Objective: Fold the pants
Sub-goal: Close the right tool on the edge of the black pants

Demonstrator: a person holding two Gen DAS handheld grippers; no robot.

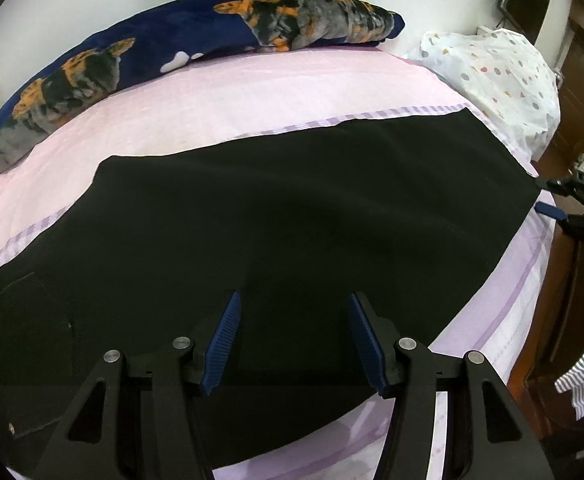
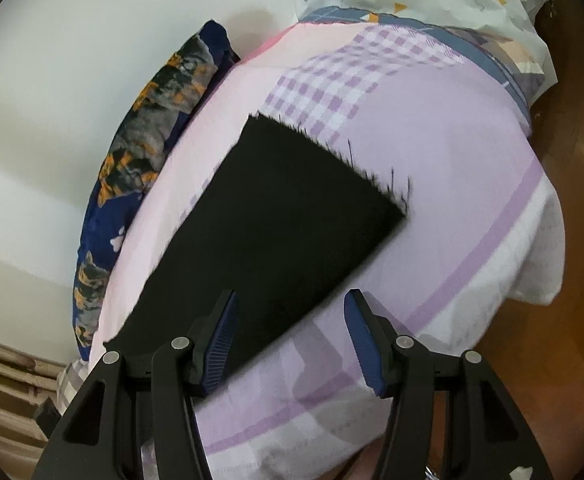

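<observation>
Black pants [image 1: 292, 216] lie flat across the pink and lilac bed sheet [image 1: 251, 96], waist end with pocket and rivets at the lower left, leg end at the right. My left gripper [image 1: 294, 340] is open and empty, just above the pants near their near edge. My right gripper [image 2: 289, 340] is open and empty above the near edge of the leg [image 2: 292, 216], whose frayed hem points away. The right gripper also shows in the left wrist view [image 1: 552, 200], open at the hem corner.
A navy blanket with orange and grey print [image 1: 139, 64] lies along the far side of the bed by the white wall. A white spotted pillow [image 1: 504, 76] sits at the bed's right end. Brown wooden floor [image 2: 564, 320] lies beyond the mattress edge.
</observation>
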